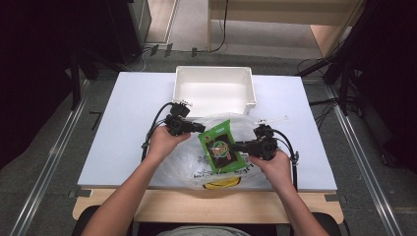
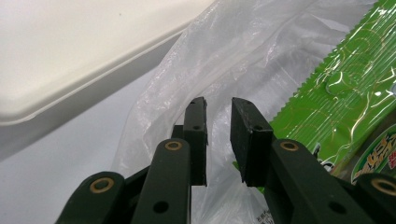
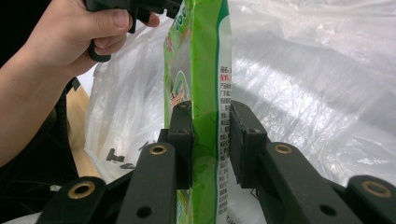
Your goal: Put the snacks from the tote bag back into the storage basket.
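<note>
A green snack packet [image 1: 221, 147] lies tilted on a clear plastic bag [image 1: 183, 168] at the table's front middle. My right gripper [image 1: 235, 146] comes in from the right and is shut on the packet's right edge. In the right gripper view the packet [image 3: 198, 56] stands on edge and fills the gap between the right gripper's [image 3: 211, 109] pads. My left gripper [image 1: 200, 129] sits at the packet's upper left corner. In the left gripper view the left gripper's [image 2: 219, 105] jaws stand a little apart over the bag's film [image 2: 243, 51], with the packet [image 2: 345, 93] to their right.
A white bin [image 1: 215, 69] stands just behind the bag, close to the left gripper, with its rim [image 2: 70, 60] in the left gripper view. The white table top [image 1: 128, 128] spreads out to both sides. The person's other hand [image 3: 70, 42] shows beyond the packet.
</note>
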Action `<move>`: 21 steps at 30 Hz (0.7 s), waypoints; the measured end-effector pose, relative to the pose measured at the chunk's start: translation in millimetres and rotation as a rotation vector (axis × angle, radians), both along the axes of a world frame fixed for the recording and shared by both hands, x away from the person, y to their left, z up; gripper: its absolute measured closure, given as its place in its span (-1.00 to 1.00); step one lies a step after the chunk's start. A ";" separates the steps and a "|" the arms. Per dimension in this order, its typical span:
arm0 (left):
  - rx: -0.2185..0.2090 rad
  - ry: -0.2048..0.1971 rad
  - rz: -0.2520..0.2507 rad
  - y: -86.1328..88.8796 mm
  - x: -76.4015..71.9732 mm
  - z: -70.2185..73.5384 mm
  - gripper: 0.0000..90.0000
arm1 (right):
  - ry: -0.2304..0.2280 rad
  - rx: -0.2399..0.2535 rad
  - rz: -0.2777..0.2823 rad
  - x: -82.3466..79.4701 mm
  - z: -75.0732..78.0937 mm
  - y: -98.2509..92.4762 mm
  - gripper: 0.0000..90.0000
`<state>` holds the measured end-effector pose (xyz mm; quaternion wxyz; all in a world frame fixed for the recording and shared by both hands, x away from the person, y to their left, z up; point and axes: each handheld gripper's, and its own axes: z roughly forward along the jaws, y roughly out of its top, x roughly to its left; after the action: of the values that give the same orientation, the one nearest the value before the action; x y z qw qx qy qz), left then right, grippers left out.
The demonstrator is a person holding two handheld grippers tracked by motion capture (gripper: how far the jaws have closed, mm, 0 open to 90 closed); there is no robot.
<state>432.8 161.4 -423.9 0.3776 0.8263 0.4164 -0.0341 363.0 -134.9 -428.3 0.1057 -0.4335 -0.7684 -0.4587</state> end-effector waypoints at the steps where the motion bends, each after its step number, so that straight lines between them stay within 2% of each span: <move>1: 0.001 -0.002 -0.003 1.2 -0.2 0.7 0.69 | -0.004 0.000 -0.003 -0.3 1.1 -0.2 0.65; 5: -0.008 -0.007 -0.001 6.6 -2.5 3.4 0.67 | -0.019 -0.003 -0.011 -0.5 6.1 -3.6 0.65; 8: -0.024 0.004 0.006 11.3 -4.2 2.6 0.61 | -0.034 -0.007 -0.031 0.3 9.7 -7.1 0.66; 11: -0.018 0.015 0.011 15.4 -5.8 2.0 0.52 | -0.040 -0.008 -0.043 1.9 12.4 -10.8 0.66; 19: -0.023 -0.005 -0.003 24.7 -15.4 10.0 0.45 | -0.047 -0.014 -0.063 6.1 17.5 -15.5 0.65; 21: -0.035 -0.004 -0.010 25.1 -18.7 11.0 0.42 | -0.046 -0.025 -0.067 8.3 18.6 -16.7 0.65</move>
<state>414.1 186.5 -412.9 0.3929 0.8217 0.4107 -0.0415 371.3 -151.5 -409.8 0.0671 -0.4498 -0.7612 -0.4623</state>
